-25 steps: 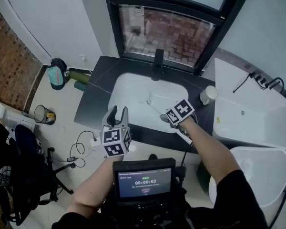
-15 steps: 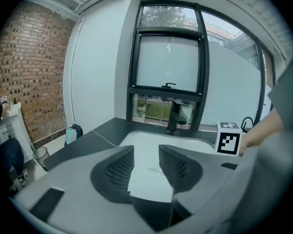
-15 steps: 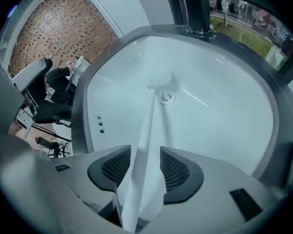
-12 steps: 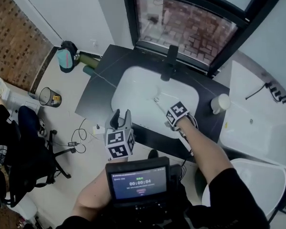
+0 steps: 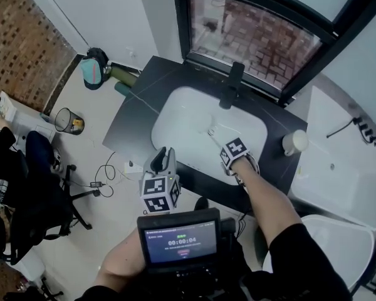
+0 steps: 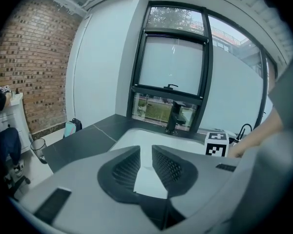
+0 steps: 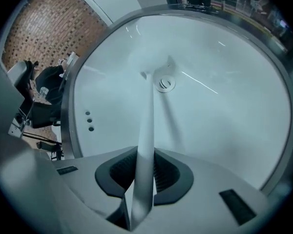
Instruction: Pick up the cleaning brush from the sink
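The white cleaning brush (image 7: 147, 126) lies in the white sink (image 7: 244, 106), its head by the drain (image 7: 165, 84). Its long handle runs back between the jaws of my right gripper (image 7: 145, 156), which points steeply down into the basin; the jaws are closing and their pads sit against the handle. In the head view the right gripper (image 5: 222, 144) is over the sink (image 5: 175, 115) near its front rim, and the brush (image 5: 211, 133) pokes out beyond it. My left gripper (image 5: 165, 154) hovers at the counter's front edge, its jaws closing with a narrow gap and nothing between them (image 6: 145, 151).
A black faucet (image 5: 230, 83) stands behind the sink on the dark counter (image 5: 135, 121). A white cup (image 5: 294, 142) sits at the counter's right end, with a white bathtub (image 5: 338, 168) beyond. A monitor (image 5: 178, 238) hangs below me. A waste bin (image 5: 69, 121) and cables lie on the floor to the left.
The right gripper has sunk into the sink and its jaws have come together on the brush handle. The left gripper has dropped lower at the counter edge and its jaws have narrowed.
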`<state>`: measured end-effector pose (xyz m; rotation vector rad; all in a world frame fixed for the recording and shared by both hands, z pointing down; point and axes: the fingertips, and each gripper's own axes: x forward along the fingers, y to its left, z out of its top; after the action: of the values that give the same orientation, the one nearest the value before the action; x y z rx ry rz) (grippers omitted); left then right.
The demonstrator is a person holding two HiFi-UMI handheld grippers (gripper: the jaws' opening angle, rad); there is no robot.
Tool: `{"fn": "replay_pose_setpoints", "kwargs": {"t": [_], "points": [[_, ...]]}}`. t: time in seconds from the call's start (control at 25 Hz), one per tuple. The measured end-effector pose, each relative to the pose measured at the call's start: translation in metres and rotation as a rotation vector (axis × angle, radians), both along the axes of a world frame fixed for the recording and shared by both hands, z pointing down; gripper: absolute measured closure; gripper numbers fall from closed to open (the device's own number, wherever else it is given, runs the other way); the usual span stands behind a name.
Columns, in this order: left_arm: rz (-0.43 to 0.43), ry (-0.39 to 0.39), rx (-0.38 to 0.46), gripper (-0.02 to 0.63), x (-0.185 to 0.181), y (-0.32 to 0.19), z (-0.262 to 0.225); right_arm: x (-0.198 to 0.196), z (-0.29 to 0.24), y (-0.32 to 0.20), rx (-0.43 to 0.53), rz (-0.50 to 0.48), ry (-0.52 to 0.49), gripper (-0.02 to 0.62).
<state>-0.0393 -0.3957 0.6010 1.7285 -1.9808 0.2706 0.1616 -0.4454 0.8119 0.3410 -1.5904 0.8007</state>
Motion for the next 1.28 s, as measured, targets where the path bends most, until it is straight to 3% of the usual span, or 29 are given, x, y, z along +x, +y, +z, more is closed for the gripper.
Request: {"fn": "replay_pose_setpoints", "kwargs": {"t": [0.16,0.24,0.4,0.48,0.6,0.76,1.04,1.16,1.28], "points": [[0.007,0.001,0.011,0.542,-0.003,0.014,-0.006,0.002,-0.003,0.007,0.028,0.033,-0.014,0.548],[0.023,-0.006,0.033,0.592,-0.007,0.018,-0.016,-0.006,-0.012,0.007,0.038,0.068,-0.059,0.548],[0.070,-0.033,0.055,0.606,-0.026,0.036,-0.036,-0.033,-0.047,0.026,0.074,0.096,-0.172,0.549],[0.102,-0.041,0.074,0.606,-0.036,0.048,-0.051,-0.039,-0.072,0.044,0.105,0.081,-0.184,0.548],[0.147,-0.024,0.109,0.606,-0.057,0.079,-0.078,-0.057,-0.110,0.086,0.156,0.104,-0.213,0.548],[0.209,0.004,0.109,0.606,-0.096,0.141,-0.097,-0.101,-0.155,0.156,0.244,0.204,-0.287,0.549],[0.317,0.019,0.128,0.606,-0.173,0.243,-0.118,-0.204,-0.235,0.275,0.421,0.361,-0.506,0.548],[0.360,0.027,0.142,0.606,-0.188,0.282,-0.132,-0.227,-0.270,0.316,0.529,0.437,-0.580,0.548],[0.403,0.011,0.171,0.606,-0.176,0.322,-0.147,-0.224,-0.309,0.357,0.655,0.490,-0.648,0.548]]}}
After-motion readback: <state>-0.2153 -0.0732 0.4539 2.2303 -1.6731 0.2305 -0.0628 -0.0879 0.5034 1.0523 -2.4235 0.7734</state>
